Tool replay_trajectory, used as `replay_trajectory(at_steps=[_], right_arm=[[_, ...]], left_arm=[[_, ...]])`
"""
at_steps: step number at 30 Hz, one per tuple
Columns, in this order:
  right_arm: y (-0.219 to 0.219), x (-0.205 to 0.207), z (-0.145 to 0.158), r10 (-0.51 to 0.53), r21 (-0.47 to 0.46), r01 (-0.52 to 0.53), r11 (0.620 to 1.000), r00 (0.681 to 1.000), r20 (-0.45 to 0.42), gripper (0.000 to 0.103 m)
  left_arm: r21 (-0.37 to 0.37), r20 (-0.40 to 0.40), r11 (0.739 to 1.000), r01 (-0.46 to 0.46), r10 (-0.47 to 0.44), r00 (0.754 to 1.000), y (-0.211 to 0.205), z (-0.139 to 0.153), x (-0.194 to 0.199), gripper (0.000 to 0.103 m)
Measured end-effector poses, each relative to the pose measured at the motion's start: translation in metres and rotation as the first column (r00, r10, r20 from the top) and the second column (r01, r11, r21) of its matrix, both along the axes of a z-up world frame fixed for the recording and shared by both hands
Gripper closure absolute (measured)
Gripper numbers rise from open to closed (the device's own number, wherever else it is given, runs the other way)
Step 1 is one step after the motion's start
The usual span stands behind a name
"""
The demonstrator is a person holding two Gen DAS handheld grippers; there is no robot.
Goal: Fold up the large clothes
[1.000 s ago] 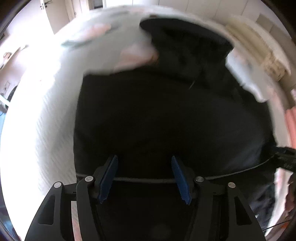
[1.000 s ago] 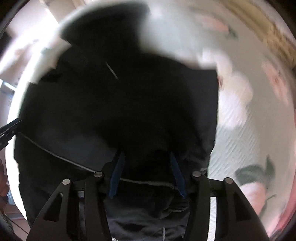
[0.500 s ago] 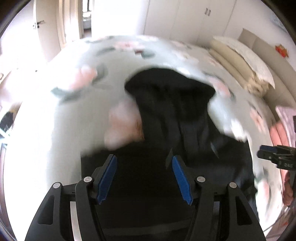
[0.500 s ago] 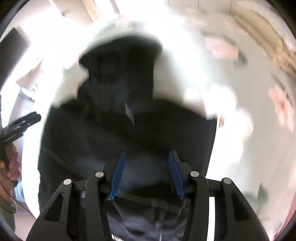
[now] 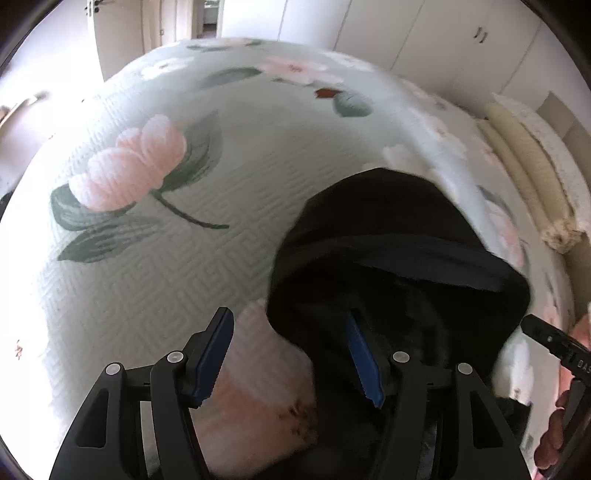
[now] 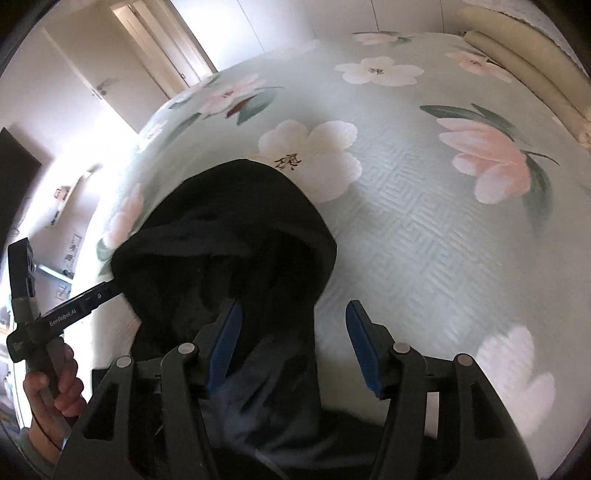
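Observation:
A black hooded garment lies on a flowered bedspread; its hood (image 5: 388,236) points away from me and also shows in the right wrist view (image 6: 236,229). My left gripper (image 5: 291,354) is open and empty, above the hood's left edge, with one blue pad over bedspread and the other over black cloth. My right gripper (image 6: 295,339) is open and empty, above the hood's right edge. The left gripper shows in the right wrist view (image 6: 99,291) at the hood's left side. The right gripper's tip shows in the left wrist view (image 5: 546,339).
The pale green bedspread (image 6: 424,206) with pink and white flowers fills both views. Rolled cream bedding (image 5: 532,173) lies along the right side. White wardrobe doors (image 5: 424,33) stand behind the bed, and an open doorway (image 6: 162,44) is at the far left.
Both grippers have moved from the garment's lower body forward to the hood. Both stay open and hold nothing.

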State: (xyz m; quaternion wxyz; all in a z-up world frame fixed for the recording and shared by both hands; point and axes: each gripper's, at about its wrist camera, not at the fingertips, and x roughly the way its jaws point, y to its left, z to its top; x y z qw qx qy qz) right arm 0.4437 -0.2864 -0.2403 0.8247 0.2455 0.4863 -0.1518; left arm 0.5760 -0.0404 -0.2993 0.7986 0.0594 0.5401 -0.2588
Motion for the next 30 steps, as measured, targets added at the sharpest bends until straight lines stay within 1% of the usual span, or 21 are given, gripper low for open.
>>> replay_trajectory(at_steps=[1, 2, 3, 4, 6, 7, 11, 13, 14, 15, 16, 19, 20, 21, 22, 23, 24, 25, 27, 28, 30], right_arm=[[-0.002, 0.007, -0.006, -0.003, -0.003, 0.003, 1.000, 1.000, -0.011, 0.041], [-0.005, 0.012, -0.014, -0.016, -0.005, 0.016, 1.000, 1.000, -0.022, 0.041], [-0.006, 0.013, -0.024, -0.026, -0.005, 0.025, 1.000, 0.999, -0.029, 0.041], [-0.008, 0.018, -0.034, -0.035, 0.004, 0.036, 0.999, 0.999, -0.036, 0.042], [-0.010, 0.026, -0.046, -0.045, 0.014, 0.045, 0.999, 0.998, -0.040, 0.072], [-0.009, 0.028, -0.048, -0.041, 0.014, 0.041, 0.999, 0.998, -0.043, 0.088], [-0.020, 0.002, -0.021, -0.108, 0.022, 0.107, 0.994, 0.993, 0.052, 0.095], [-0.023, -0.022, -0.003, -0.134, 0.043, 0.131, 0.990, 0.986, 0.100, 0.096], [-0.020, -0.033, 0.003, -0.134, 0.041, 0.130, 0.991, 0.984, 0.116, 0.096], [-0.016, -0.040, 0.006, -0.124, 0.028, 0.121, 0.992, 0.985, 0.117, 0.096], [-0.013, -0.043, 0.004, -0.115, 0.017, 0.114, 0.993, 0.987, 0.108, 0.096], [-0.016, -0.035, -0.026, -0.100, 0.018, 0.100, 0.995, 0.994, 0.032, 0.096], [-0.019, -0.029, -0.041, -0.100, 0.031, 0.100, 0.994, 0.995, -0.007, 0.096], [-0.022, -0.022, -0.058, -0.096, 0.046, 0.098, 0.994, 0.994, -0.050, 0.096], [-0.025, -0.021, -0.067, -0.093, 0.049, 0.097, 0.994, 0.993, -0.071, 0.095], [-0.030, -0.021, -0.080, -0.097, 0.074, 0.103, 0.992, 0.992, -0.083, 0.094], [-0.033, -0.024, -0.081, -0.106, 0.100, 0.112, 0.989, 0.992, -0.064, 0.094], [-0.035, -0.027, -0.080, -0.105, 0.125, 0.110, 0.986, 0.993, -0.049, 0.091], [-0.035, -0.032, -0.073, -0.081, 0.127, 0.086, 0.988, 0.996, -0.045, 0.077], [-0.034, -0.037, -0.069, -0.069, 0.122, 0.074, 0.990, 0.996, -0.047, 0.060], [-0.031, -0.051, -0.058, -0.048, 0.109, 0.055, 0.993, 0.997, -0.065, 0.050]], left_arm=[[0.010, -0.008, 1.000, -0.009, 0.009, 1.000, -0.002, -0.009, 0.008, 0.048], [0.006, -0.023, 1.000, -0.008, 0.008, 1.000, -0.005, -0.017, 0.014, 0.062], [-0.005, -0.037, 1.000, -0.008, 0.007, 0.999, -0.005, -0.022, 0.018, 0.081], [-0.035, -0.051, 0.999, -0.012, 0.011, 0.999, -0.004, -0.024, 0.021, 0.084], [-0.082, -0.031, 0.996, -0.032, 0.030, 0.999, -0.001, -0.021, 0.022, 0.092], [-0.129, -0.020, 0.991, -0.046, 0.044, 0.999, 0.007, -0.013, 0.020, 0.093], [-0.272, 0.021, 0.962, -0.036, 0.044, 0.999, 0.043, 0.022, 0.001, 0.095], [-0.329, 0.009, 0.944, -0.026, 0.030, 0.999, 0.058, 0.034, -0.009, 0.095], [-0.332, 0.004, 0.943, -0.015, 0.018, 1.000, 0.059, 0.035, -0.013, 0.095], [-0.314, -0.002, 0.950, -0.003, 0.003, 1.000, 0.060, 0.032, -0.013, 0.094], [-0.267, -0.030, 0.964, 0.000, -0.008, 1.000, 0.058, 0.018, -0.009, 0.093], [-0.168, -0.165, 0.985, -0.032, 0.004, 0.986, 0.051, -0.034, 0.013, 0.092], [-0.143, -0.201, 0.990, -0.022, -0.007, 0.980, 0.047, -0.052, 0.017, 0.090], [-0.138, -0.214, 0.990, -0.011, -0.019, 0.977, 0.046, -0.061, 0.018, 0.090], [-0.169, -0.208, 0.986, -0.006, -0.030, 0.978, 0.049, -0.063, 0.019, 0.090], [-0.197, -0.219, 0.980, -0.002, -0.042, 0.975, 0.054, -0.063, 0.021, 0.085], [-0.215, -0.237, 0.977, -0.002, -0.050, 0.970, 0.058, -0.063, 0.023, 0.079], [-0.238, -0.250, 0.971, 0.003, -0.064, 0.966, 0.064, -0.062, 0.023, 0.076], [-0.231, -0.231, 0.972, 0.029, -0.084, 0.969, 0.071, -0.055, 0.019, 0.061], [-0.202, -0.200, 0.978, 0.054, -0.096, 0.975, 0.076, -0.047, 0.014, 0.058], [-0.172, -0.153, 0.981, 0.085, -0.112, 0.982, 0.082, -0.035, 0.008, 0.056]])
